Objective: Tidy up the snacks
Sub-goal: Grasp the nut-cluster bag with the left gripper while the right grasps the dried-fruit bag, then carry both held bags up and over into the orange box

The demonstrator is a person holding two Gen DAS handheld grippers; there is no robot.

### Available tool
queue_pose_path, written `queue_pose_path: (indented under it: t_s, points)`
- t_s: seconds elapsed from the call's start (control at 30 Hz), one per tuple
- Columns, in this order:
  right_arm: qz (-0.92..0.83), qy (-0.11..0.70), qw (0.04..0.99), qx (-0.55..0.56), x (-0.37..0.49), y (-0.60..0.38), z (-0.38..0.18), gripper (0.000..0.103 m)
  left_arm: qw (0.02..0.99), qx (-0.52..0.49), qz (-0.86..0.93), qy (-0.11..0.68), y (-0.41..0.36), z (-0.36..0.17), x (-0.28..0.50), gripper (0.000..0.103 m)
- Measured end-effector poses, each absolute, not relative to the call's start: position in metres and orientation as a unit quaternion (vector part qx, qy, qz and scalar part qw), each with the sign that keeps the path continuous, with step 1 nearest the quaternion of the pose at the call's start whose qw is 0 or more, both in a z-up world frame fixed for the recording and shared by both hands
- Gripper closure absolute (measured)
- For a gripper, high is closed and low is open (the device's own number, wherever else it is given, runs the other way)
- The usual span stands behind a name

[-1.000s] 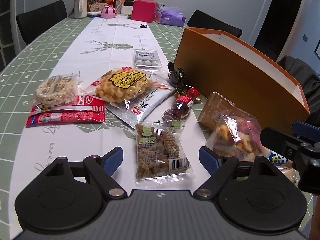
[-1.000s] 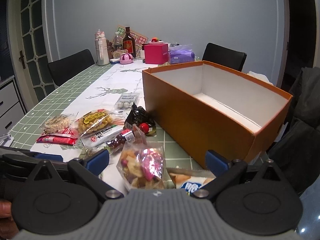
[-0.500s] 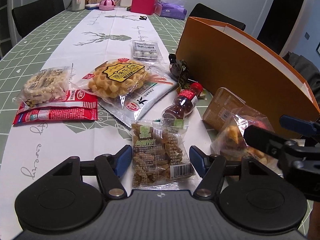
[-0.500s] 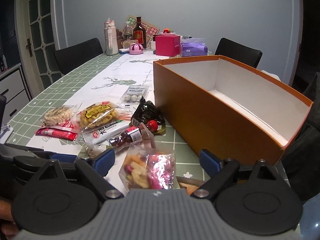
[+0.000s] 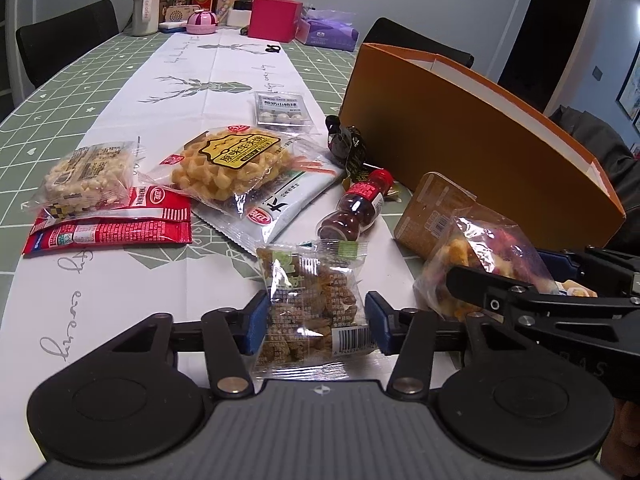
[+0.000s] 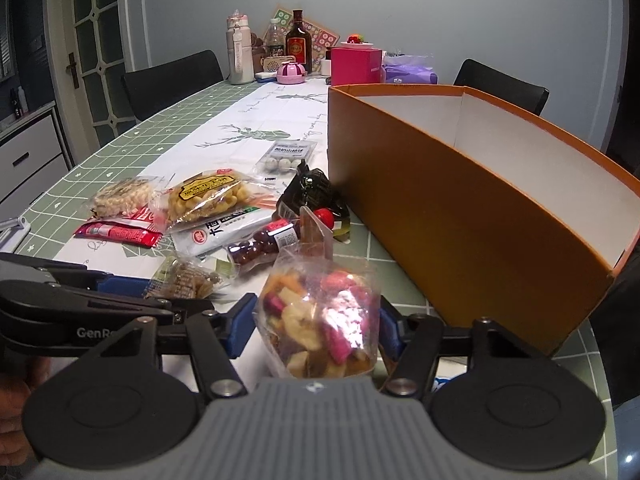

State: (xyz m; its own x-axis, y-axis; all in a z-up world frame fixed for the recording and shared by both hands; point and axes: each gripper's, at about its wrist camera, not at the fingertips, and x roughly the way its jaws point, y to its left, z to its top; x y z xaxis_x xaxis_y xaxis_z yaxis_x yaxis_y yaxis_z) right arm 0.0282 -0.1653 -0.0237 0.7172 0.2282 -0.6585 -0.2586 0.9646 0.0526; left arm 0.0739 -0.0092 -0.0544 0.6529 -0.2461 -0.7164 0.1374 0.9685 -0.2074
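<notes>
My left gripper (image 5: 316, 322) and right gripper (image 6: 316, 320) each pinch a snack bag; I squeeze gently, lifting straight up.

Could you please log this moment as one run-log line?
left gripper: shut on brown snack pack | right gripper: shut on dried fruit bag | orange box: empty

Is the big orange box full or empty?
Empty as far as shown: the orange box shows bare white inner walls, its floor is hidden, and the snacks lie outside on the table.
</notes>
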Motion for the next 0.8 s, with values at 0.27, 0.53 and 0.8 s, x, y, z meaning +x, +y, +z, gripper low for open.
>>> queue_pose_path:
  t_s: [0.27,0.53,0.8]
  points:
    - [0.137,0.348,0.927,-0.011,0.025,-0.168,-0.019,0.052,0.909,-0.066,-0.113,0.395,-0.009,-0.051,0.068,0.049]
    - [0.144,0.337,0.931,-0.008,0.021,-0.166,-0.01,0.053,0.913,-0.069,-0.115,0.384,-0.006,-0.039,0.064,0.049]
    - [0.15,0.325,0.934,-0.006,0.018,-0.168,0.0,0.054,0.917,-0.059,-0.116,0.378,-0.009,-0.03,0.061,0.049]
